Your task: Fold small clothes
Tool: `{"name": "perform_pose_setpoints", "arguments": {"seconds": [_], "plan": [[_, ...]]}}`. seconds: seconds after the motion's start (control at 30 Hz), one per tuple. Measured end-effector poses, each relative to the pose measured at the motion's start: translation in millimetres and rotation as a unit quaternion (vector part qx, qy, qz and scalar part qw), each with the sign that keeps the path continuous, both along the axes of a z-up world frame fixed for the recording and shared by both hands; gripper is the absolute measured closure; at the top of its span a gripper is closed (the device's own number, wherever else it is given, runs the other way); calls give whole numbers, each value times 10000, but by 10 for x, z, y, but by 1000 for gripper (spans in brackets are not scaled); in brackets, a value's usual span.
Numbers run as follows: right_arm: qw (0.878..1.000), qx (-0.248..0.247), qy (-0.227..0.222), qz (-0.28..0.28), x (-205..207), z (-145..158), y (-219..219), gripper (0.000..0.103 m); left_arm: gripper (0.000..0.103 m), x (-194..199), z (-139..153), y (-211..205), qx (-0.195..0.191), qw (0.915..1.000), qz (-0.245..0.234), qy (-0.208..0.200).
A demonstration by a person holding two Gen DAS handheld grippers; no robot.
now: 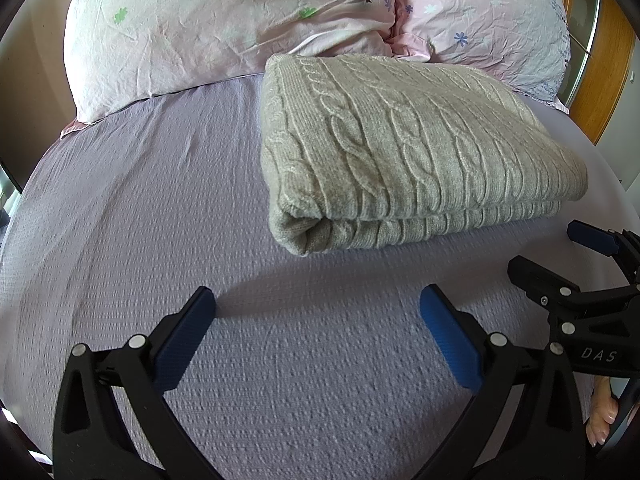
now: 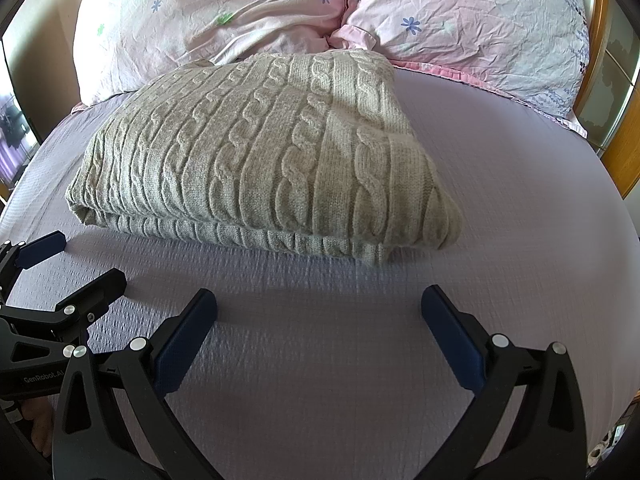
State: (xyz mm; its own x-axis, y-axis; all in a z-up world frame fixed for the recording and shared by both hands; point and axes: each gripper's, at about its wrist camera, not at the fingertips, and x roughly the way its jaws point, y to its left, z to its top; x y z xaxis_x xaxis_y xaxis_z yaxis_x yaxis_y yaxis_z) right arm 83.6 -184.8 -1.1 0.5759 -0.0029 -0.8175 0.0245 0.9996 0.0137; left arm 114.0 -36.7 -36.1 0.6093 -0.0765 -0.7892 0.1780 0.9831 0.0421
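Note:
A beige cable-knit sweater (image 1: 404,148) lies folded in a thick rectangle on the lilac bedsheet (image 1: 160,220); it also shows in the right wrist view (image 2: 256,160). My left gripper (image 1: 318,300) is open and empty, hovering over bare sheet a little in front of the sweater's near left corner. My right gripper (image 2: 319,300) is open and empty, in front of the sweater's near edge. The right gripper shows at the right edge of the left wrist view (image 1: 552,256), and the left gripper at the left edge of the right wrist view (image 2: 84,260).
Two pink floral pillows (image 1: 224,20) (image 1: 484,16) lie behind the sweater at the head of the bed. A wooden bed frame (image 1: 604,64) runs along the right side. The sheet (image 2: 520,200) stretches to the right of the sweater.

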Motion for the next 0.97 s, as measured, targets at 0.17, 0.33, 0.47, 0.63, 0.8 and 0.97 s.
{"name": "perform_pose_setpoints", "arguments": {"seconds": [0.17,0.33,0.47,0.63,0.8,0.97], "plan": [[10000,0,0,-1,0,-1,1,1,2,0,1,0,0,10000,-1,0],[10000,0,-1,-1,-1,-1,1,1,2,0,3,-1,-1,10000,6,-6],[10000,0,-1,-1,0,-1,1,1,2,-3,7,-3,-4,10000,12,-29],[10000,0,-1,-1,2,0,0,1,2,-2,7,-3,-4,10000,8,-35],[10000,0,-2,0,2,0,0,1,2,-4,9,-5,-4,10000,15,-45],[10000,0,-2,0,1,0,0,1,2,-2,10,-6,-4,10000,16,-47]]}}
